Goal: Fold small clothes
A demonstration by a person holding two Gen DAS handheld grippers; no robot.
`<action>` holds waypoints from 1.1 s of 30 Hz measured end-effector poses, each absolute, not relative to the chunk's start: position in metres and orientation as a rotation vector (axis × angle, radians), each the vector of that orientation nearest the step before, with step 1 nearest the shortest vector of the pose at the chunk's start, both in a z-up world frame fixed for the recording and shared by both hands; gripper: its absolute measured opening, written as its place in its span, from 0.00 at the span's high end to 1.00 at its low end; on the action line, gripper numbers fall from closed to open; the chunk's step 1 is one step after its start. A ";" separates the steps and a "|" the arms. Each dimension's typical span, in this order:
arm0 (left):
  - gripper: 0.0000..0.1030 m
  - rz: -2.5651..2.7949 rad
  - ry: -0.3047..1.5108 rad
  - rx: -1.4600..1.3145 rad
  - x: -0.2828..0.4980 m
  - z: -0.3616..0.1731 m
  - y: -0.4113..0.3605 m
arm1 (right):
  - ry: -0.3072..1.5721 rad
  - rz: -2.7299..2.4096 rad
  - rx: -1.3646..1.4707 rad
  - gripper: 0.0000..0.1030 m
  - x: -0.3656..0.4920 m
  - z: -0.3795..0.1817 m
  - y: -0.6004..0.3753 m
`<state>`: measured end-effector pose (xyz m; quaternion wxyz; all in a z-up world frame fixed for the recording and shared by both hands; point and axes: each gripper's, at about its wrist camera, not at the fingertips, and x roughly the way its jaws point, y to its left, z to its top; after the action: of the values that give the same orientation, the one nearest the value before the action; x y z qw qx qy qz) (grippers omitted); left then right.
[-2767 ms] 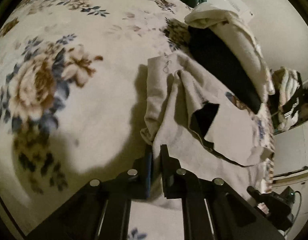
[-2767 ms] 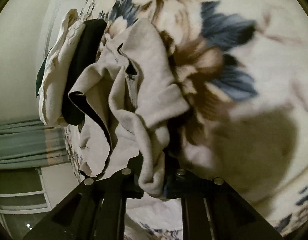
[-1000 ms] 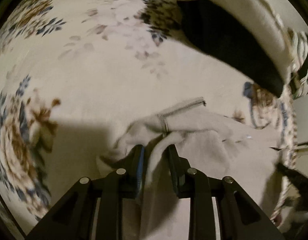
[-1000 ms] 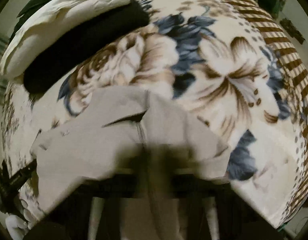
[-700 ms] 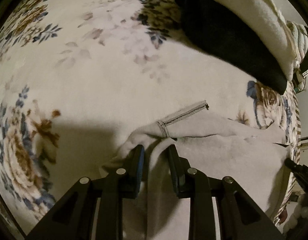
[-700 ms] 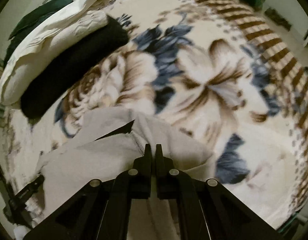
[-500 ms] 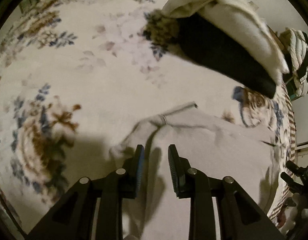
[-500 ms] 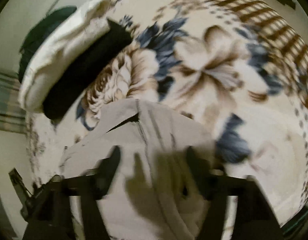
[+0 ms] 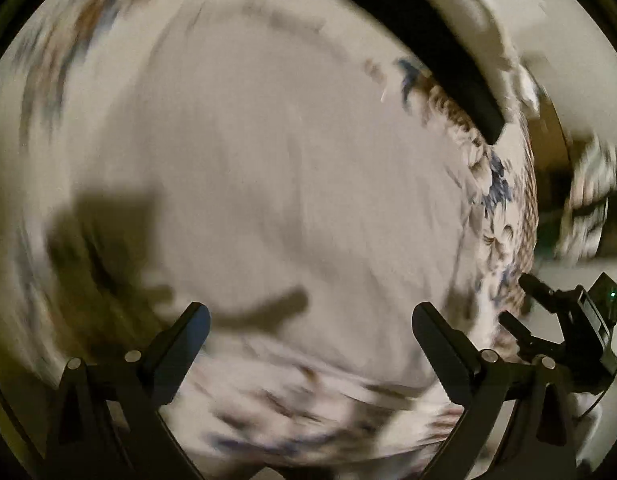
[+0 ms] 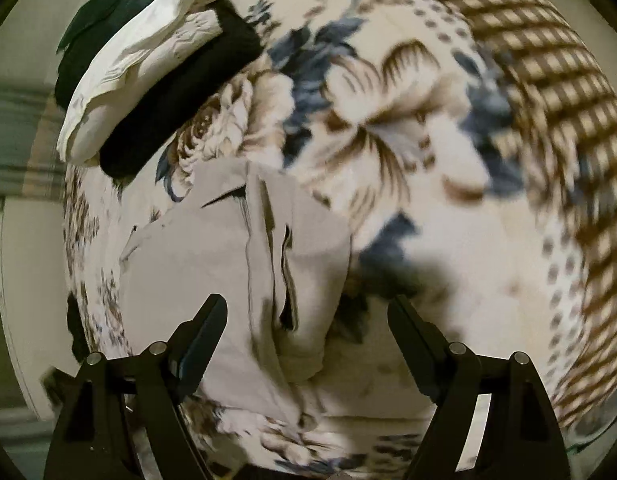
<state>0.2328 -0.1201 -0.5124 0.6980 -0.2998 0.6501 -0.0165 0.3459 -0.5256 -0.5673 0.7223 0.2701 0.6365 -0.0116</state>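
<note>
Left wrist view was smeared: left gripper (image 9: 310,320) had just sprung wide, nothing between its jaws, over pale cloth. Right wrist view alone showed the beige garment (image 10: 212,264) flat on the floral blanket (image 10: 428,160), seams crooked, right gripper (image 10: 306,316) also just spread and empty. Folding seemed barely begun.

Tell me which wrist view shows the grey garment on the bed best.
The right wrist view: the grey garment lies sharp on the floral blanket, its seams and folded edges readable. The left wrist view is heavily motion-blurred; there the grey garment is only a pale smear filling the frame.
</note>
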 end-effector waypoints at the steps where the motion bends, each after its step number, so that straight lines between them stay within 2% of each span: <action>1: 0.00 0.013 1.464 -0.742 0.219 -0.519 -0.134 | 1.423 0.012 0.577 0.18 0.356 -0.566 -0.530; 7: 0.00 0.215 1.422 -1.080 0.177 -0.543 -0.195 | 1.566 0.226 0.473 0.18 0.413 -0.579 -0.539; 15: 0.01 0.246 1.239 -1.402 0.182 -0.570 -0.239 | 1.698 0.380 0.413 0.18 0.471 -0.622 -0.538; 21: 0.05 0.312 1.102 -1.522 0.184 -0.581 -0.229 | 1.777 0.457 0.505 0.05 0.496 -0.665 -0.532; 23: 0.11 0.326 1.067 -1.532 0.185 -0.580 -0.223 | 1.788 0.495 0.542 0.05 0.500 -0.670 -0.528; 24: 0.19 0.331 1.060 -1.534 0.185 -0.580 -0.222 | 1.795 0.512 0.565 0.05 0.501 -0.673 -0.525; 25: 0.32 0.337 1.056 -1.535 0.185 -0.581 -0.221 | 1.800 0.532 0.595 0.05 0.503 -0.675 -0.522; 27: 0.47 0.350 1.063 -1.526 0.183 -0.584 -0.221 | 1.808 0.549 0.616 0.05 0.504 -0.678 -0.517; 28: 0.59 0.354 1.052 -1.523 0.181 -0.585 -0.222 | 1.816 0.566 0.620 0.05 0.503 -0.679 -0.511; 29: 0.64 0.361 1.051 -1.517 0.181 -0.584 -0.222 | 1.818 0.574 0.614 0.07 0.500 -0.679 -0.503; 30: 0.71 0.364 1.046 -1.512 0.179 -0.584 -0.223 | 1.821 0.592 0.598 0.12 0.498 -0.679 -0.495; 32: 0.84 0.369 1.026 -1.519 0.175 -0.582 -0.221 | 1.828 0.593 0.534 0.38 0.494 -0.679 -0.482; 33: 0.90 0.370 1.016 -1.525 0.173 -0.581 -0.220 | 1.829 0.590 0.503 0.71 0.492 -0.678 -0.476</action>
<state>0.1730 -0.2196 -0.5806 0.5942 -0.6561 0.4372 0.1591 0.4918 -0.4760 -0.6784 0.5461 0.2120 0.7713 0.2487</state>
